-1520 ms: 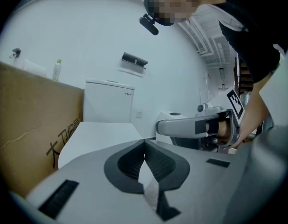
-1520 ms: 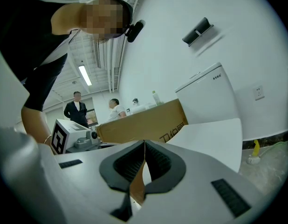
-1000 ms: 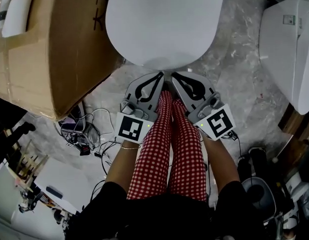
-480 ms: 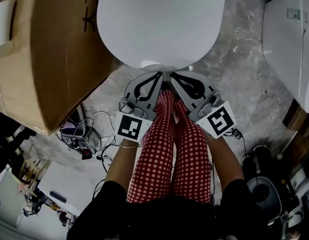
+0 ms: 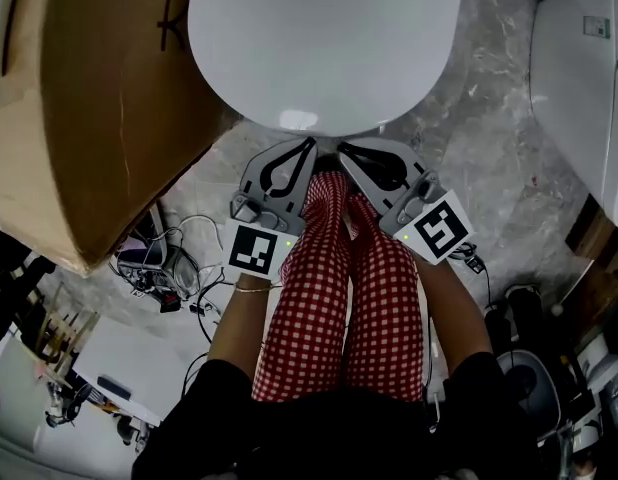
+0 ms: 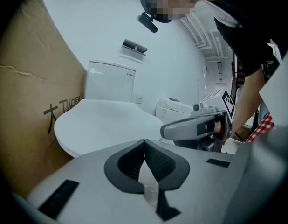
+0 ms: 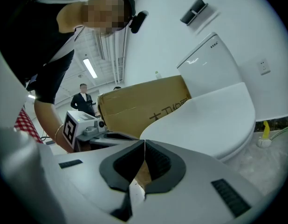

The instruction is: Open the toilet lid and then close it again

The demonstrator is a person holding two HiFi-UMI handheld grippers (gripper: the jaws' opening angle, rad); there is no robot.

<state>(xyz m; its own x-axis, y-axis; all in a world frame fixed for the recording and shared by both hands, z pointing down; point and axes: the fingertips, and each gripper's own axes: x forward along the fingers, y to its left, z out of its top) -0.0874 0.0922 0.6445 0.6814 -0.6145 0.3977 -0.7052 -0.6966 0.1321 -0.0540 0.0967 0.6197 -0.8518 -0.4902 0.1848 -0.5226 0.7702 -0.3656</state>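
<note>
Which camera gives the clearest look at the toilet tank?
The left gripper view: the toilet tank stands upright and square-on behind the closed toilet lid. The right gripper view shows it tilted. The head view shows only the lid, no tank.

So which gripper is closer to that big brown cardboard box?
Left. The left gripper is just right of the brown cardboard box; the right gripper lies beyond it, farther away.

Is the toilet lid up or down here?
Down. The toilet lid lies flat and horizontal in front of the upright tank, seen so in all three views.
</note>
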